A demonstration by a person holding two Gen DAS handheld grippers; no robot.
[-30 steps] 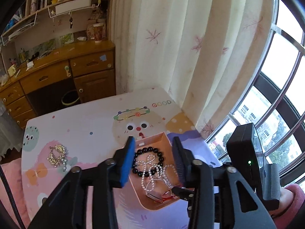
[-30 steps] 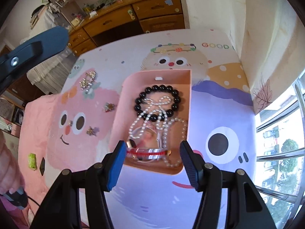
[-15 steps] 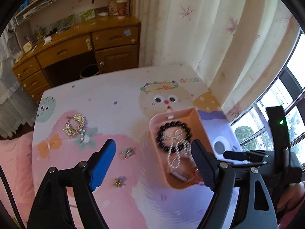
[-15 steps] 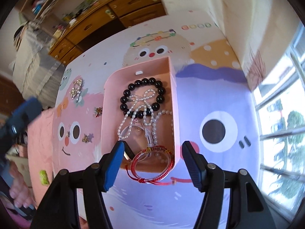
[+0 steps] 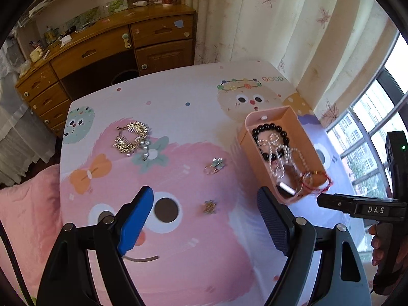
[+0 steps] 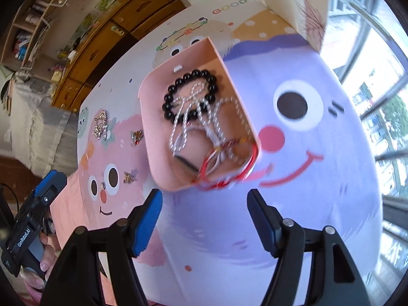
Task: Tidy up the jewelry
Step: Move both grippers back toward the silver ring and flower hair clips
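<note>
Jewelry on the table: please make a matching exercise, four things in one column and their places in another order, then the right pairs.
Things:
1. black bracelet
2. red bangle
3. gold earrings
4. small ring

Places:
A. on the mat, beside the box
B. hanging over the box's near rim
C. far left on the mat, by the green monster
D. at the far end inside the box

Pairs: 1-D, 2-B, 3-C, 4-A

a home bedroom: wooden desk (image 5: 107, 48), curtains (image 5: 280, 20).
</note>
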